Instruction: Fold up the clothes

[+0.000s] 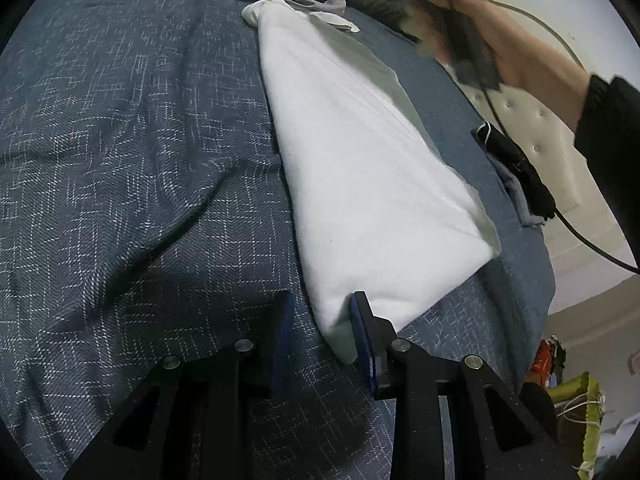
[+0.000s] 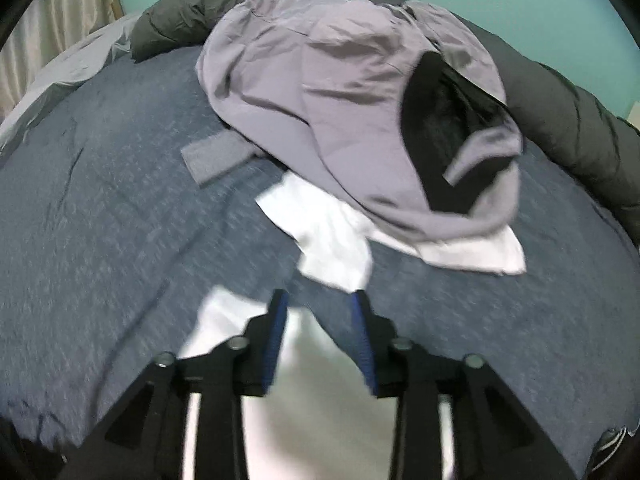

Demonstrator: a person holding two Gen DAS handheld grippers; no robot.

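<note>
A folded white garment (image 1: 360, 168) lies in a long wedge on the blue patterned bedspread (image 1: 140, 160). My left gripper (image 1: 322, 320) is low over its near corner. The jaws stand apart, and the cloth's tip rests against the right finger (image 1: 362, 332) only. In the right wrist view, my right gripper (image 2: 320, 320) hovers open over more white cloth (image 2: 312, 400), with nothing between its fingers. Another white piece (image 2: 328, 236) lies just ahead, partly under a heap of lilac-grey clothes (image 2: 340, 100). The hand (image 1: 512, 48) holding the right gripper shows blurred at the top right.
A black garment (image 2: 436, 132) sits in the lilac heap. A small grey folded piece (image 2: 216, 156) lies to its left. A dark puffy quilt (image 2: 580, 120) runs along the far edge. A cream tufted headboard (image 1: 536, 128) and a black cable (image 1: 580, 236) are on the right.
</note>
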